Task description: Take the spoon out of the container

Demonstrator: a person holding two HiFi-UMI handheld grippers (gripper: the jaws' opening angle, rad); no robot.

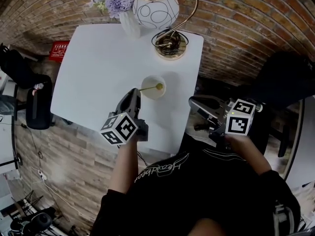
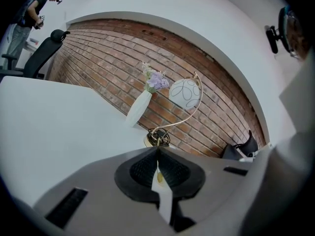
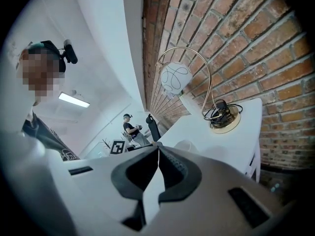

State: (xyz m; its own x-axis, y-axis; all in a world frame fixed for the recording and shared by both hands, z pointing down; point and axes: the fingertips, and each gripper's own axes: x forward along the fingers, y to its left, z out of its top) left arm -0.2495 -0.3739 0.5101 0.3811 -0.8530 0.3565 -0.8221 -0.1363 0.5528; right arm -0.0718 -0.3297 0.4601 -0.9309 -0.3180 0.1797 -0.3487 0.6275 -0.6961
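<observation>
A small white container (image 1: pixel 153 87) stands near the middle of the white table (image 1: pixel 98 68). A thin gold spoon (image 1: pixel 150 88) lies across it, bowl to the right and handle pointing left. My left gripper (image 1: pixel 136 93) reaches in from the near side, its jaws shut on the end of the spoon's handle. In the left gripper view a sliver of the gold spoon (image 2: pixel 158 176) shows pinched between the closed pads of the left gripper (image 2: pixel 157 154). My right gripper (image 1: pixel 193 101) hangs off the table's right edge, shut and empty. The right gripper view shows the right gripper (image 3: pixel 158 149) and the container (image 3: pixel 184 145) just beyond it.
At the table's far edge stand a lamp with a gold base (image 1: pixel 170 43) and white globe shade (image 1: pixel 155 9), and a white vase of purple flowers (image 1: pixel 129 21). A brick wall lies behind. A black chair (image 1: pixel 37 102) stands left of the table.
</observation>
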